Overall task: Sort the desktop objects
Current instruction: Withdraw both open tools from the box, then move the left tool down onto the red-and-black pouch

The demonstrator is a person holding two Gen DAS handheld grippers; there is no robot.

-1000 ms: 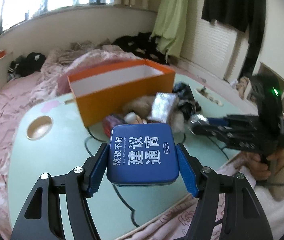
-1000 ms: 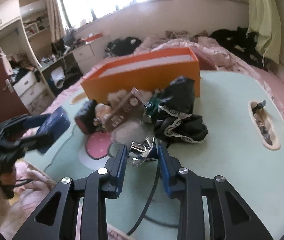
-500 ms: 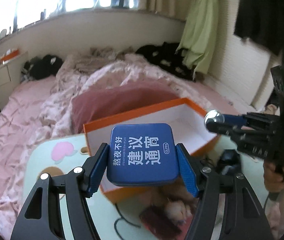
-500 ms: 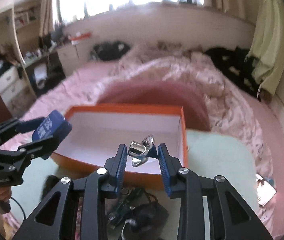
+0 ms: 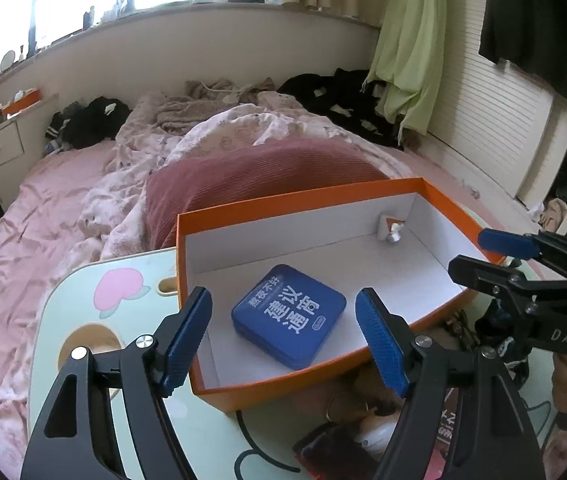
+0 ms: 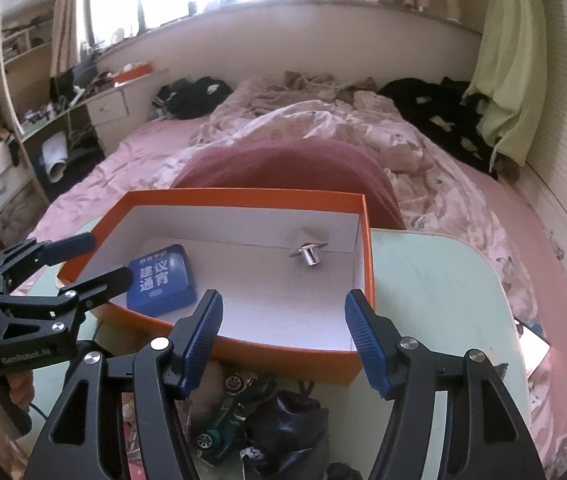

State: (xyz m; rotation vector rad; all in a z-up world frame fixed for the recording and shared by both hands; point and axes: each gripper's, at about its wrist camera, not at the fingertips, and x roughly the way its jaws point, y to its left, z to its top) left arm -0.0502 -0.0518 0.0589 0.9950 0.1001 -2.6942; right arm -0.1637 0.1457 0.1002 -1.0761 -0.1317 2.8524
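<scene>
The orange box (image 5: 219, 210) with a white inside stands on the pale green table (image 5: 83, 304); it also shows in the right wrist view (image 6: 243, 193). A blue tin (image 5: 288, 315) lies flat inside it near the left end, also seen in the right wrist view (image 6: 160, 280). A small silver metal piece (image 5: 391, 230) lies at the far right end, and shows in the right wrist view (image 6: 308, 254). My left gripper (image 5: 283, 338) is open and empty above the tin. My right gripper (image 6: 283, 338) is open and empty over the box's front wall.
Loose items lie on the table in front of the box: a toy car (image 6: 223, 420), black cloth (image 6: 287, 424), a dark red case (image 5: 331, 446). The table has round cut-outs (image 5: 87, 344). A pink bed with a maroon pillow (image 5: 259, 172) lies behind.
Both grippers have opened. The blue tin has dropped from my left gripper into the box. The silver piece has dropped from my right gripper into the box's far end.
</scene>
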